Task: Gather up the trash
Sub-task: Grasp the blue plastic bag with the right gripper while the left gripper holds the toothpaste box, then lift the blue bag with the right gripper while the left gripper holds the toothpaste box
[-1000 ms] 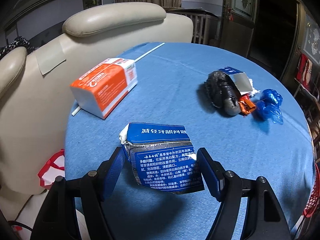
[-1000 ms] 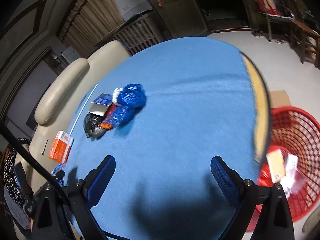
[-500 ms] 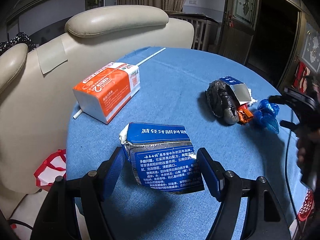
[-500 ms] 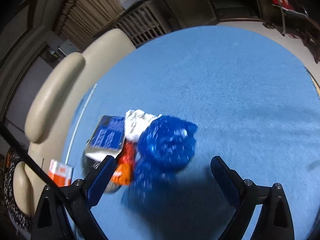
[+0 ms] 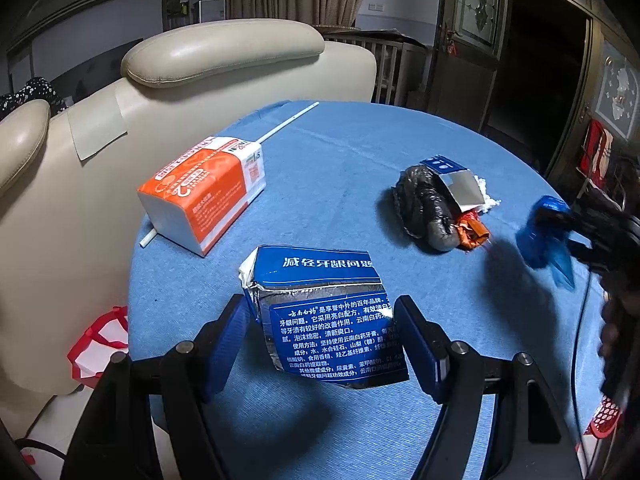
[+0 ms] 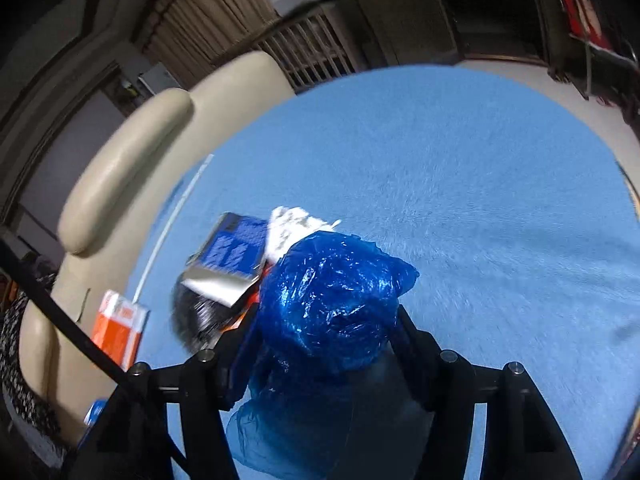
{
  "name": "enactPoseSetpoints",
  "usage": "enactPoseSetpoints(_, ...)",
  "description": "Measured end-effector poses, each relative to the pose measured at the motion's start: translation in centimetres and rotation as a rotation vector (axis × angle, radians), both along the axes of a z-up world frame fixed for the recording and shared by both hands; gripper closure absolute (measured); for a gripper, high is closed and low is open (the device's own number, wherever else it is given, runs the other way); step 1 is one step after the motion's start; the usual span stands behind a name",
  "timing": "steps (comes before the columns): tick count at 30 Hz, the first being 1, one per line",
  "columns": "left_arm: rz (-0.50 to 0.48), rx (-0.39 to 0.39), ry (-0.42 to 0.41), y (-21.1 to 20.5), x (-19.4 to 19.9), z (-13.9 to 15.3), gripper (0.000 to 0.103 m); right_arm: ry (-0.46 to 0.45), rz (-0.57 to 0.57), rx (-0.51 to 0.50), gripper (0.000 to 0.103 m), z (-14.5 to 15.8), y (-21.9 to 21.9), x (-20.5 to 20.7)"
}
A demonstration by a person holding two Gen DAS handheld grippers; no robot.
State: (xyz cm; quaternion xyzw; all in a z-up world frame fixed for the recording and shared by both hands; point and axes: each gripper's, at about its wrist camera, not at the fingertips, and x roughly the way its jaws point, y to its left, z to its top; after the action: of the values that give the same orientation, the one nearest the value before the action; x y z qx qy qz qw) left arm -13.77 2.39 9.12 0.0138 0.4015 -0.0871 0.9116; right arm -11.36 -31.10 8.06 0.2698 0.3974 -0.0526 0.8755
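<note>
Step in hand: pickup of two pieces of trash at once. My right tongs (image 6: 324,344) have just been closing, and the blue bag (image 6: 332,300) sits between the jaws; both pads look pressed into the crumpled plastic, so I read it as clamped, with a loose tail hanging below. In the left view the bag (image 5: 546,236) is near the right edge of the surface (image 5: 340,168). My left tongs (image 5: 322,344) are clamped on the torn blue box (image 5: 324,316), which sits near the front edge, pads against both its sides. Still lying out: the black bag (image 5: 424,216) with a foil card (image 5: 460,184) on it, a white wad (image 5: 486,198) and an orange wrapper (image 5: 474,234), clustered right of centre; the orange pack (image 5: 204,192) and a white stick (image 5: 288,120) sit along the left edge by the chair (image 5: 224,56). Next move, as I judge it: lift both clear and carry them to a bin. The bag is limp; the trailing tail may snag the orange wrapper just beside it.
</note>
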Motion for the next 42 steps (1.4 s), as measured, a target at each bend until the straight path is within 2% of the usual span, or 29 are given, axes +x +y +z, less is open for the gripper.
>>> enactPoseSetpoints(9,-0.006,0.051,0.002,-1.9,-1.7,1.0,0.028,-0.1,0.115,-0.003,0.038,2.1,4.1,-7.0)
enactPoseSetpoints(18,-0.04,0.09,-0.023,-3.9,-2.9,2.4,0.027,-0.147,0.137,0.027,0.038,3.0,5.0,-12.3)
enactPoseSetpoints(26,-0.07,0.116,-0.035,-5.7,-3.2,2.9,0.028,-0.168,0.121,0.047,0.038,3.3,4.3,-14.6)
enactPoseSetpoints(42,-0.118,0.147,-0.025,-8.5,-3.1,2.4,0.028,-0.187,0.132,0.06,0.038,3.1,4.2,-15.6)
